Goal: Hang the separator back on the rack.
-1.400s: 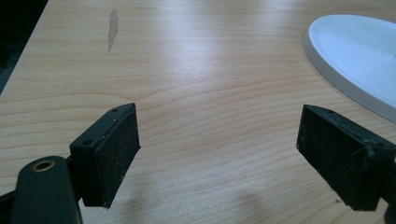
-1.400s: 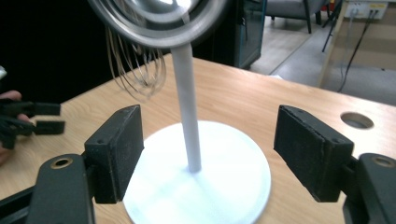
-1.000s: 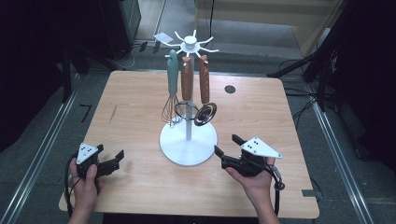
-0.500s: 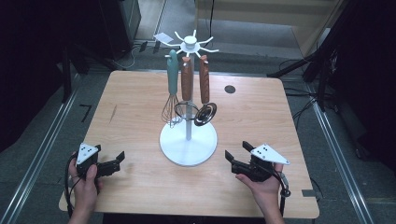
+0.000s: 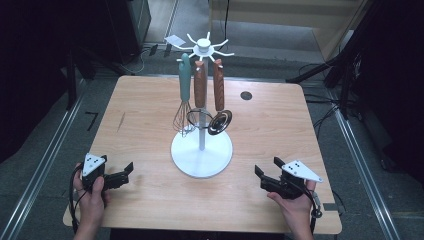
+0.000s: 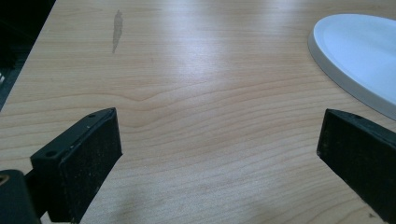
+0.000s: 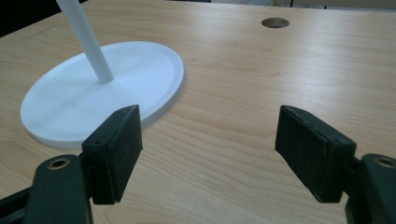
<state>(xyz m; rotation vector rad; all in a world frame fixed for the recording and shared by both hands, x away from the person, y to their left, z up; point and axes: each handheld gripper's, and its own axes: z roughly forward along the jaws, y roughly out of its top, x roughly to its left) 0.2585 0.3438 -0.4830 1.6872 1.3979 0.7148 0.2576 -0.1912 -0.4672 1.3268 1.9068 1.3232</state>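
- Utensil stand, white, sits at the middle of the wooden table: a round flat base, a thin upright pole, and a crown of hooks at the top.
- Whisk with a pale green handle hangs on the left side of the stand, its wire head down beside the pole.
- Two wooden-handled utensils hang next to it: the middle one in front of the pole, the right one ending in a round metal head, a small strainer by the look of it, tilted above the base.
- Left gripper is held low at the near left part of the table, well apart from the stand's base; its jaws have just been opening and now stand wide apart, with nothing but bare wood between them in the left gripper view.
- Right gripper is held low at the near right, pointing toward the stand; its jaws are spread apart and empty, and in the right gripper view the base's rim lies just beyond the left jaw.
- Round dark hole marks the tabletop behind the stand to the right.
- Grey smudge shows on the wood at the left.
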